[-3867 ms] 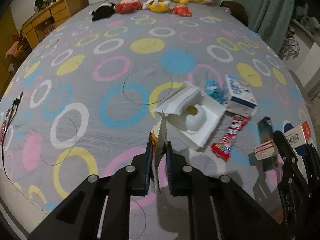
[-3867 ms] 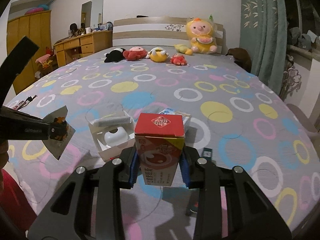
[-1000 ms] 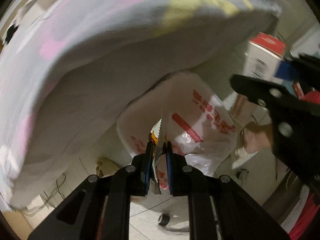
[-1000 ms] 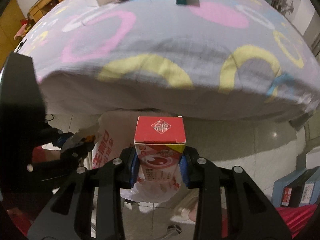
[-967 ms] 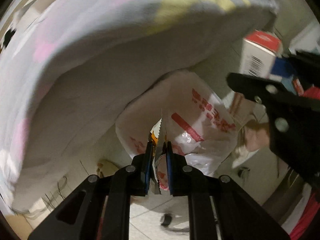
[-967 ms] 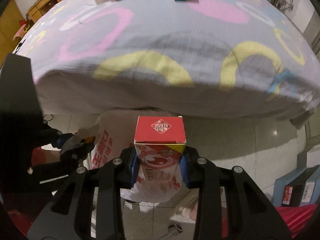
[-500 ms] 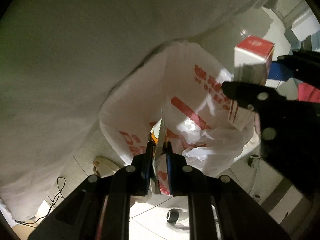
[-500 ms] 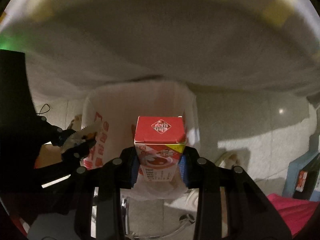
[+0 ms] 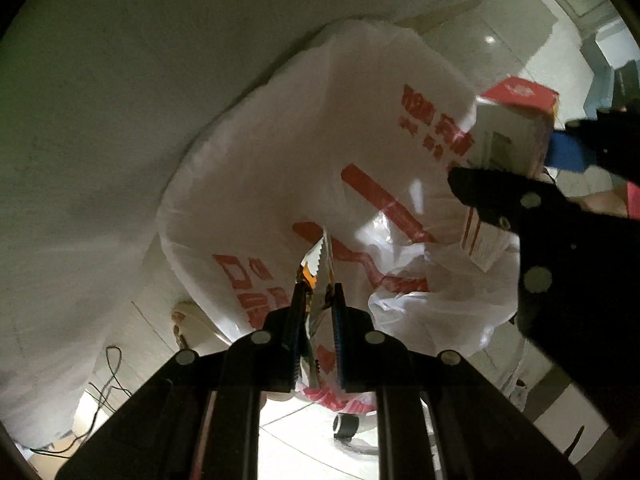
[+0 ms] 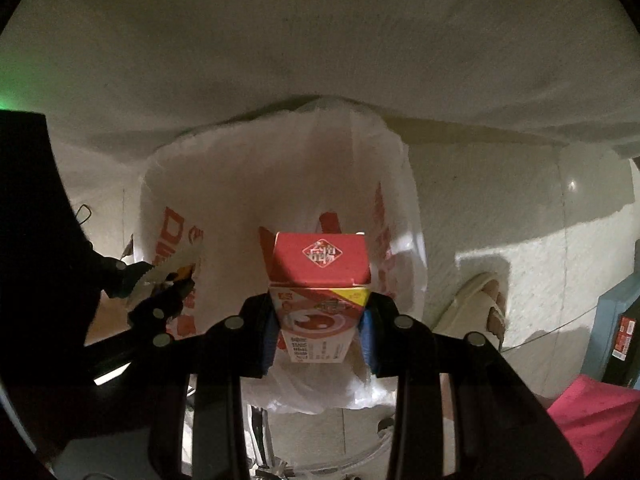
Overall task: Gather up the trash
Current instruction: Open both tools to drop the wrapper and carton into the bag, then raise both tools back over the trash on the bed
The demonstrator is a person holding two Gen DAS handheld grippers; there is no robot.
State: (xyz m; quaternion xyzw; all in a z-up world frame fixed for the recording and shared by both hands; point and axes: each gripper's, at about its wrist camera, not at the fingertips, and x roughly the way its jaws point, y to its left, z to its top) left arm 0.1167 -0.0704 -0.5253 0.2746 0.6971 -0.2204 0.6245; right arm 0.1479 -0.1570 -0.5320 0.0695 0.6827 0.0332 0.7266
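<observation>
The red-and-white carton [image 10: 319, 280] sits clamped between the pads of the right hand-held gripper [image 10: 319, 322], held over the open mouth of the white plastic bag with red print [image 10: 280, 184]. To its left, the left hand-held gripper [image 9: 316, 300] is pinched tight on a thin wrapper with a saw-tooth edge [image 9: 316, 258], also above the bag's opening.

The step in hand looks like the drop — both pieces of trash are carried to the bag and poised over it. The next move calls for parting each pair of jaws while the items are well inside the rim, so neither slides down the outside onto the floor [image 10: 520, 208].

The bag's bottom and whatever already lies in it cannot be made out — folds and glare hide it. What holds the bag up is mostly hidden; only a small caster [image 9: 346, 426] shows beneath. The bed's hanging sheet [image 10: 320, 40] fills the far side, dim.
</observation>
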